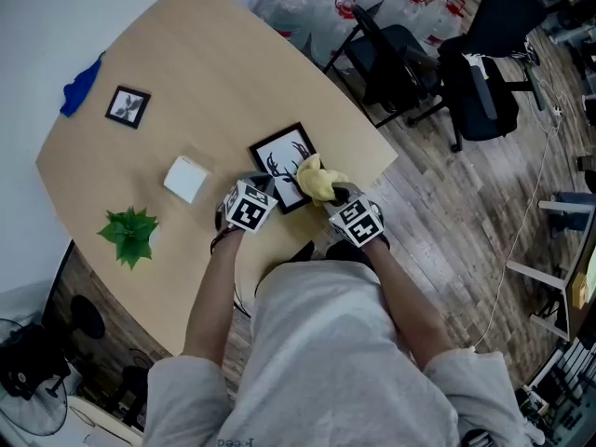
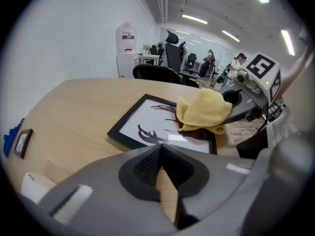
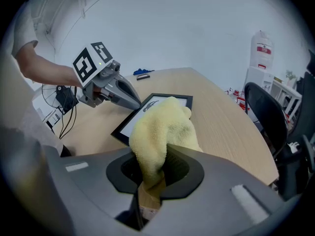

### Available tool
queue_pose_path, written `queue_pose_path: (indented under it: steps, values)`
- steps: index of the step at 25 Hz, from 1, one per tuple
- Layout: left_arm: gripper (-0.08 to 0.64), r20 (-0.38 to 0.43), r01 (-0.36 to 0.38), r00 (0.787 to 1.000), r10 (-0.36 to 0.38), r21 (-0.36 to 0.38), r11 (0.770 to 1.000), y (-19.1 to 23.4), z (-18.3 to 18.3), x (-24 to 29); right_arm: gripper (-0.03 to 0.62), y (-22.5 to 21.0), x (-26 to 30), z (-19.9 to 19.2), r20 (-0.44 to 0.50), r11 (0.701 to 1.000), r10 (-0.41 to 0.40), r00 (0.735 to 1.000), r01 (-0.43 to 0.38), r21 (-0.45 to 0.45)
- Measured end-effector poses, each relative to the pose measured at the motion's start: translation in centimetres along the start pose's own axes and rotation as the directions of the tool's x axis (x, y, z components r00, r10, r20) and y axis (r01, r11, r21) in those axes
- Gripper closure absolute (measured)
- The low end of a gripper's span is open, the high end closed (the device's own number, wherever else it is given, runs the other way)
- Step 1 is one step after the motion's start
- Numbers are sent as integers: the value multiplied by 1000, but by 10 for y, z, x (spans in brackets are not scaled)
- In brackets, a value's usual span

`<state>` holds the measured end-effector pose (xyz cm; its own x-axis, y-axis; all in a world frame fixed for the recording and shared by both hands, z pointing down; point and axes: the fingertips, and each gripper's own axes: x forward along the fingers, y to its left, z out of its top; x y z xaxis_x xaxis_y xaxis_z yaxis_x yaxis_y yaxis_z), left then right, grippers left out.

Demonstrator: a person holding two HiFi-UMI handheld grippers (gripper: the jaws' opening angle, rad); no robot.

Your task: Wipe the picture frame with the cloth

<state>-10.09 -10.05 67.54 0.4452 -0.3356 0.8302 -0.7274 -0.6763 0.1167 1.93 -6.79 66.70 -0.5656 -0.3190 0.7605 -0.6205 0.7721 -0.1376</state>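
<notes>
A black picture frame (image 1: 282, 159) with an antler print lies flat near the table's front edge. A yellow cloth (image 1: 318, 179) rests on its right part, and my right gripper (image 1: 331, 194) is shut on that cloth. In the right gripper view the cloth (image 3: 160, 132) bulges out from between the jaws and hides the middle of the frame (image 3: 134, 120). My left gripper (image 1: 268, 187) is shut with nothing between its jaws, and its tip (image 3: 135, 103) touches the frame's near left edge. In the left gripper view the frame (image 2: 142, 124) lies just ahead of the jaws.
Further left on the table (image 1: 214, 73) are a white box (image 1: 186, 178), a green plant (image 1: 130, 234), a small black frame (image 1: 128, 106) and a blue cloth (image 1: 82, 84) at the far edge. Black office chairs (image 1: 396, 59) stand beyond the table's right edge.
</notes>
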Motion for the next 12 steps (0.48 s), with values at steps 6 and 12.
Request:
queue_pose_path:
  steps: [6,12]
  values:
    - [508,-1,-2,1000,2,2,1000,-1,0,1,545,21,9,3,9,999,39,999,-39,-35]
    - [508,-1,-1,1000,1,2,1000,0,0,0,545,33,13,9,3,997,57,998,-56,-57]
